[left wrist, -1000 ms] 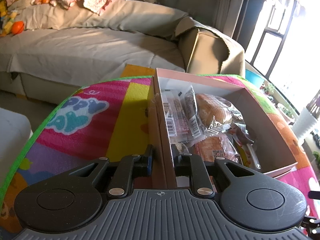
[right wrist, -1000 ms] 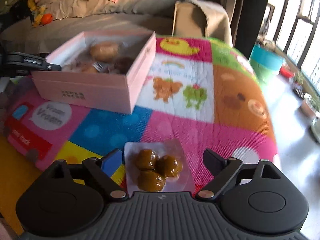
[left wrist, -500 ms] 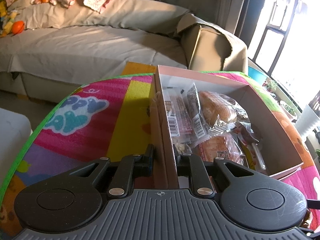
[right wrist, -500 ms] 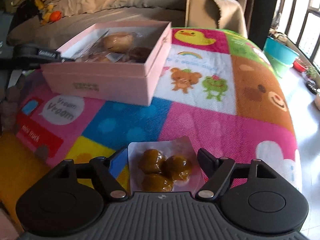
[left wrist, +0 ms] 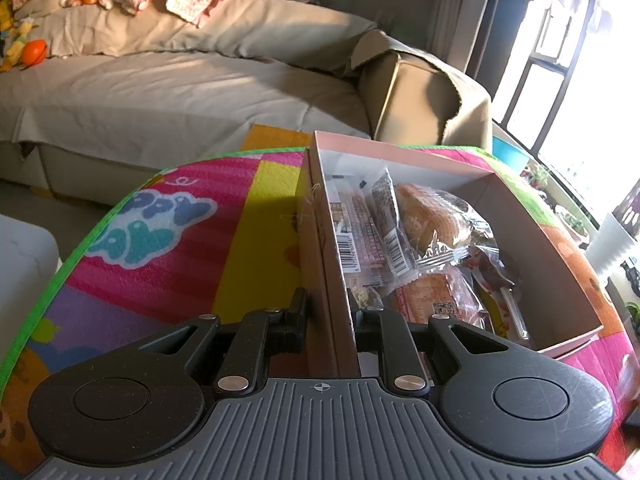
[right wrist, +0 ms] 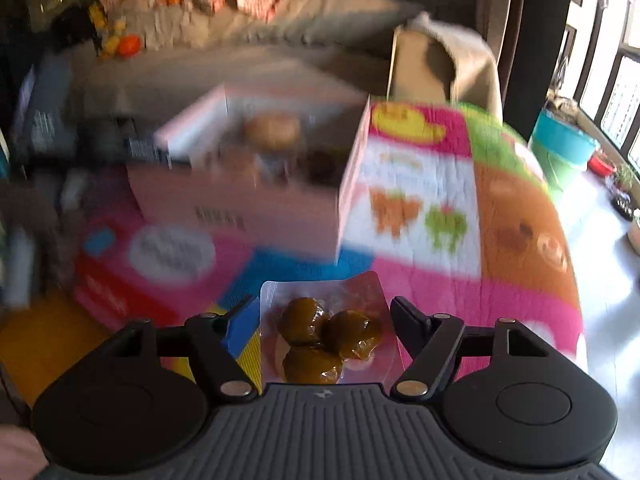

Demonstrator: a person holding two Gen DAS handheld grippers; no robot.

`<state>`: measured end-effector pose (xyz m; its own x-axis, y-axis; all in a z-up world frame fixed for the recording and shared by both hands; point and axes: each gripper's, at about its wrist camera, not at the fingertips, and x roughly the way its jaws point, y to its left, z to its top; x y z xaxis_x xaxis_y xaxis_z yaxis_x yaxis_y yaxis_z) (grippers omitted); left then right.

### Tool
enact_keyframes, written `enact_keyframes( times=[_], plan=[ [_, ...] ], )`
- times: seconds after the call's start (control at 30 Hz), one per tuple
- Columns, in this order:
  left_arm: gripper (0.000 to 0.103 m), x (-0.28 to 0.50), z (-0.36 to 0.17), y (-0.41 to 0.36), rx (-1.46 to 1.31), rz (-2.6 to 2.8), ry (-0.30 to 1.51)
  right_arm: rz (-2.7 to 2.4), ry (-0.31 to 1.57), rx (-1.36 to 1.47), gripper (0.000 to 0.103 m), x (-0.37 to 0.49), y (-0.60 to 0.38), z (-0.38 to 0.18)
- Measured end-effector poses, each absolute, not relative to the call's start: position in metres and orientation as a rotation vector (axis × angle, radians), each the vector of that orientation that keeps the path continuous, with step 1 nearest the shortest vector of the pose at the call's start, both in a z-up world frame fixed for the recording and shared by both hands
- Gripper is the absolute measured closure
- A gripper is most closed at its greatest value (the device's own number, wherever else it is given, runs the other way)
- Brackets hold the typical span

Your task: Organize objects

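Snack pack being clamped and lifted by right gripper [right wrist: 323,322]; box wall being held by left gripper [left wrist: 328,312].

Nearest, in the right wrist view, the clear pack of brown glazed snacks [right wrist: 324,336] is being closed on: jaws have just been narrowing from wide a second ago, and both fingers now look to be touching the pack's edges, so it is being gripped. Background is being blurred by motion; the mat [right wrist: 440,280] sits lower and the pink box [right wrist: 240,204] nearer than before. In the left wrist view, the box's near wall [left wrist: 330,280] is being pinched between nearly shut jaws, unchanged from earlier. Wrapped breads and bars [left wrist: 424,220] are lying inside the box. Beyond, a beige sofa [left wrist: 180,92] is being seen.
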<state>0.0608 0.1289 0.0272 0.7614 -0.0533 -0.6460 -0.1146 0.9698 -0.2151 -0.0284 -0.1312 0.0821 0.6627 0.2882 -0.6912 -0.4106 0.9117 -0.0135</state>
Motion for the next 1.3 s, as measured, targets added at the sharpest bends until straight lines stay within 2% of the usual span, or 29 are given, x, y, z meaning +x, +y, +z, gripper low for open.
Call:
enact_keyframes(
  times=[0.27, 0.47, 0.6, 0.77, 0.83, 0.87, 1.07, 1.1, 1.2, 1.3],
  plan=[
    [0.083, 0.061, 0.027, 0.129, -0.246, 0.032, 0.707, 0.45, 0.656, 0.025, 0.03, 0.053, -0.103, 0.141],
    [0.083, 0.06, 0.029, 0.128, -0.242, 0.028, 0.708, 0.4, 0.716, 0.197, 0.03, 0.128, -0.081, 0.125],
    [0.083, 0.061, 0.029, 0.128, -0.241, 0.025, 0.706, 0.368, 0.708, 0.221, 0.023, 0.148, -0.076, 0.11],
    [0.083, 0.06, 0.028, 0.129, -0.249, 0.017, 0.704, 0.391, 0.648, 0.141, 0.02, 0.119, -0.093, 0.112],
    [0.082, 0.06, 0.028, 0.13, -0.251, 0.017, 0.702, 0.423, 0.62, 0.047, 0.009, 0.094, -0.102, 0.109],
    [0.082, 0.06, 0.028, 0.13, -0.253, 0.017, 0.702, 0.432, 0.619, -0.008, 0.008, 0.081, -0.105, 0.105],
    [0.082, 0.061, 0.028, 0.13, -0.259, 0.017, 0.697, 0.451, 0.674, -0.26, 0.007, 0.015, -0.11, 0.065],
    [0.082, 0.061, 0.027, 0.13, -0.262, 0.019, 0.697, 0.46, 0.682, -0.273, 0.01, 0.008, -0.109, 0.059],
    [0.083, 0.062, 0.027, 0.129, -0.26, 0.022, 0.698, 0.482, 0.69, -0.292, 0.028, 0.004, -0.101, 0.046],
    [0.083, 0.065, 0.029, 0.126, -0.222, 0.017, 0.711, 0.497, 0.688, -0.253, 0.033, 0.013, -0.099, 0.037]
  ],
)
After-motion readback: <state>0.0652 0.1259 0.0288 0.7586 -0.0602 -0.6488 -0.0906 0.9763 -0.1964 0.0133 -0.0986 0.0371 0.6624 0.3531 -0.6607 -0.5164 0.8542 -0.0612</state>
